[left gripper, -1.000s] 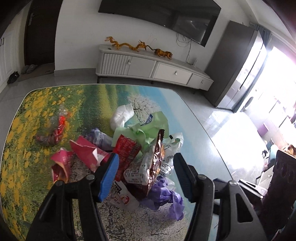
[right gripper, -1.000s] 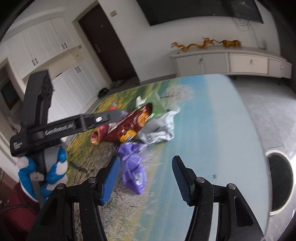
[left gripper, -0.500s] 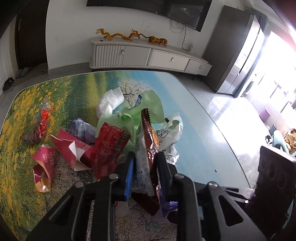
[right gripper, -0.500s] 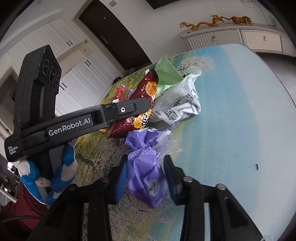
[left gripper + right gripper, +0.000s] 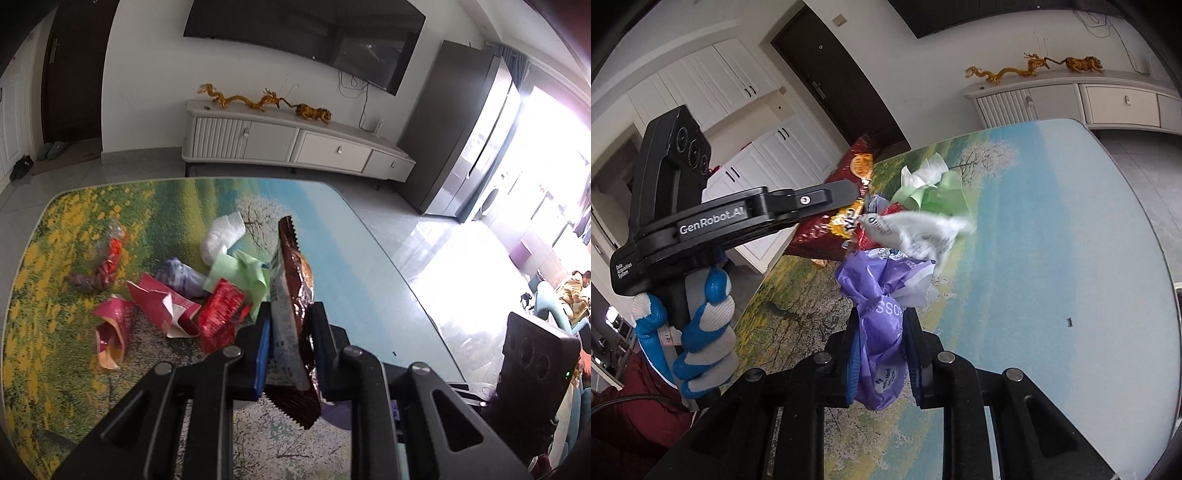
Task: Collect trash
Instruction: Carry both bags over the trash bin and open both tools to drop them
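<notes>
- My left claw [image 5: 290,341] is clamped on the brown snack wrapper [image 5: 291,302]; the pads press both flat faces of it and it stands between them, clear of the bench [image 5: 351,258].
- That wrapper's long axis runs straight out along my left claw's fingers, serrated far end pointing away toward the bench's far edge, near end hanging out behind the pads toward me.
- My right claw [image 5: 881,354] is closing on the purple plastic bag [image 5: 882,314], and the bag is already squeezed between the pads; its crumpled bulk bulges out ahead of the fingertips.
- I take the brown wrapper as my landmark. The purple bag lies on its near right side, so my right claw is the nearer one for that piece and my left for the wrapper.
- To the wrapper's left lie the red packet [image 5: 221,317] just beside it, the pink carton pieces [image 5: 159,306] further left, and the clear bag with red print [image 5: 107,258] well apart on the yellow-flower side.
- Behind the wrapper, toward the far edge, sit the green paper [image 5: 243,273] and the white tissue [image 5: 221,240].
- I judge both pieces ready to lift; no bin shows in either view, so I cannot tell which way to carry them.
</notes>
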{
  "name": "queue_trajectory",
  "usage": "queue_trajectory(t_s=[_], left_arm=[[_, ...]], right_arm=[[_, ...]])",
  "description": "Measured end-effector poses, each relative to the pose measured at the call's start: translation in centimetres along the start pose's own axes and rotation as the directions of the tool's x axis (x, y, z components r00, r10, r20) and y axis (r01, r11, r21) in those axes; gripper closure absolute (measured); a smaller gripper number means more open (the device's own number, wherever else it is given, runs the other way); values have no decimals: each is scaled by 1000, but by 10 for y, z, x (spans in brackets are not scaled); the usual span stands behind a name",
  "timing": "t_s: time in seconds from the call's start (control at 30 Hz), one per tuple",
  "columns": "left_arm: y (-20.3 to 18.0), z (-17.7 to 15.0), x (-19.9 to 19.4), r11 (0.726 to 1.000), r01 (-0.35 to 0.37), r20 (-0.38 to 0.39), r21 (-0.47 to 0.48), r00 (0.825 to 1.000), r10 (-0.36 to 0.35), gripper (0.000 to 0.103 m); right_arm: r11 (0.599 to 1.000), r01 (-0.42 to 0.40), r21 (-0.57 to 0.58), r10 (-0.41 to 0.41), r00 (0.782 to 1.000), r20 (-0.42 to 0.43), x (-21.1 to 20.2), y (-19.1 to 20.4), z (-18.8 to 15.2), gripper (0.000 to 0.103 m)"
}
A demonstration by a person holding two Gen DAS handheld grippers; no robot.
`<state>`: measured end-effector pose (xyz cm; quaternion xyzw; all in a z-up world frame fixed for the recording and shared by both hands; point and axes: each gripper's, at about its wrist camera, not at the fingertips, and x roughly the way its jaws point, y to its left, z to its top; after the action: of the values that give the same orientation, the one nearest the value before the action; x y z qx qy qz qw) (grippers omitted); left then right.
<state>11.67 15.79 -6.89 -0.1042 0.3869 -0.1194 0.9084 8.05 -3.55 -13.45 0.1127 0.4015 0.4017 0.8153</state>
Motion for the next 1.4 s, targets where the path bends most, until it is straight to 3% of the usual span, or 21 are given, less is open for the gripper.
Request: queue_trajectory(t_s=[0.53, 0.73, 0.97, 1.17, 1.4], left_arm=[[-21, 18, -79, 999, -43, 142, 21, 989, 40, 84], [-43, 25, -101, 997, -55, 188, 47, 981, 46, 84], [-72, 36, -120, 994, -52, 239, 91, 971, 29, 84], [-107, 46, -97, 991, -13, 208, 136, 978, -16, 84], [-160, 50, -26, 978, 59, 89, 198, 993, -77, 84]], right_arm=[[999, 37, 26, -41, 981, 189, -74, 3, 6, 83], [997, 62, 48, -73, 959, 275, -109, -2, 6, 83], [992, 108, 59, -123, 918, 376, -151, -7, 6, 83], [979, 160, 128, -200, 880, 430, -177, -31, 2, 83], [924, 240, 296, -355, 825, 439, -208, -85, -11, 83]])
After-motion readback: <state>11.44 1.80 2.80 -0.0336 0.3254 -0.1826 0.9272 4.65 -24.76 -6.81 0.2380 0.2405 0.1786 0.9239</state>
